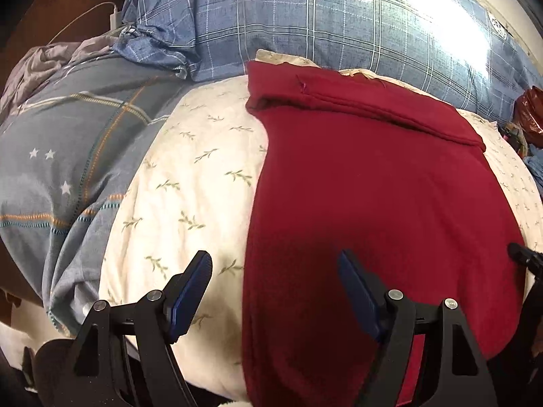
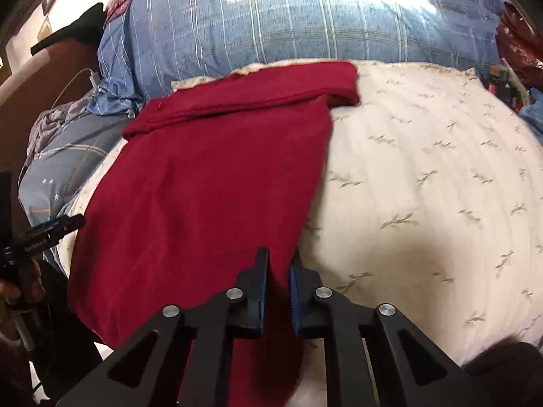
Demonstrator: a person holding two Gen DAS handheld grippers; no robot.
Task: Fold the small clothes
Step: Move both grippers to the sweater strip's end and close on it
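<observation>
A dark red garment (image 1: 366,190) lies spread on a cream leaf-print pillow (image 1: 190,176), its far end folded over into a band. My left gripper (image 1: 275,264) is open above the garment's near left edge and holds nothing. In the right wrist view the red garment (image 2: 210,183) lies left of centre on the cream pillow (image 2: 424,186). My right gripper (image 2: 280,261) is shut on the garment's near right corner, with red cloth between the blue pads. The left gripper's tip (image 2: 61,225) shows at the left edge.
A blue plaid pillow (image 1: 305,27) lies behind the cream one. A grey-blue striped duvet (image 1: 68,156) is bunched at the left. A white charger and cable (image 1: 113,17) lie at the far left. Red shiny packaging (image 2: 519,40) sits at the far right.
</observation>
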